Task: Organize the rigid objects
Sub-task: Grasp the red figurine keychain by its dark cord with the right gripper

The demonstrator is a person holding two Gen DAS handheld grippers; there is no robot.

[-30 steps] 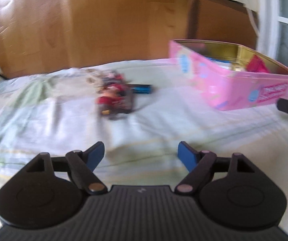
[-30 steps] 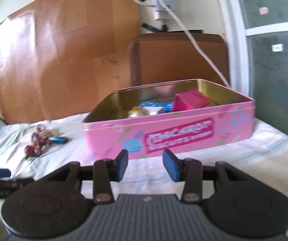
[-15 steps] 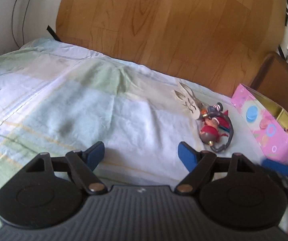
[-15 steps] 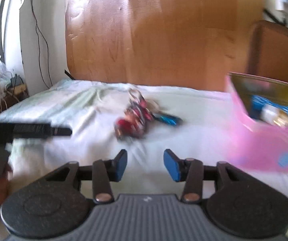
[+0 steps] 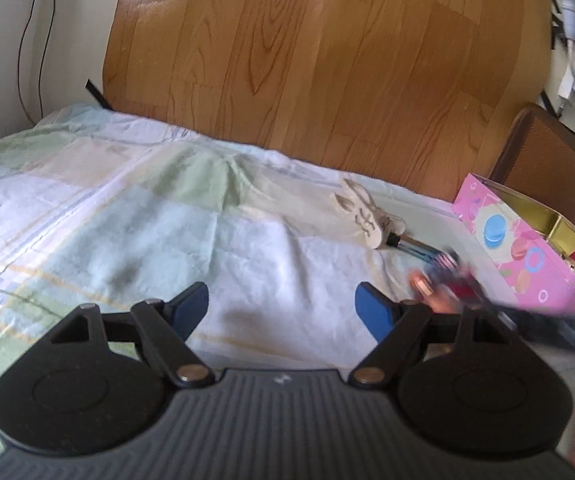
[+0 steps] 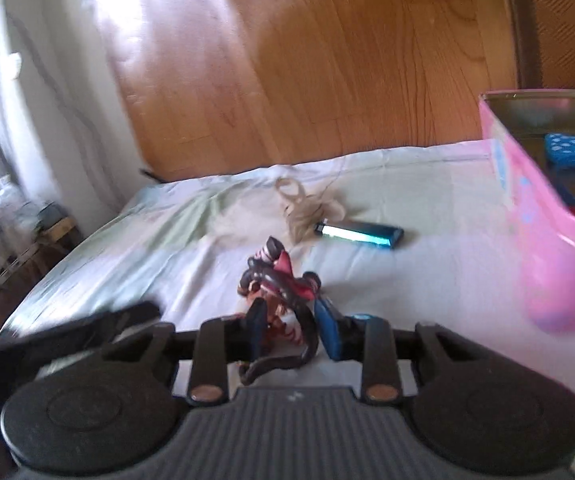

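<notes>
At lower centre of the right wrist view: right gripper [image 6: 287, 330] pinching the red figurine keychain [image 6: 277, 280].
Lying beyond on the bedsheet [image 6: 167, 248], a blue lighter [image 6: 359, 235]; left gripper [image 5: 283, 306] hovering, fingers spread.

On the bed sheet [image 5: 135, 216] ahead of me: figurine [image 6: 277, 280] nearest, sitting between the fingers of my right gripper [image 6: 289, 330]. Behind it, slightly right, the lighter [image 6: 357, 234] lies flat. Wooden cutout [image 5: 363, 212] just left of the lighter's far end, touching or overlapping it. Tin box [image 5: 527, 252] at far right on the sheet, things inside it; lighter and figurine are left of the box, apart from it. My left gripper [image 5: 283, 310] is left of the figurine, over bare sheet. Headboard [image 5: 327, 60] stands behind everything; chair back [image 5: 547, 164] behind the box.
</notes>
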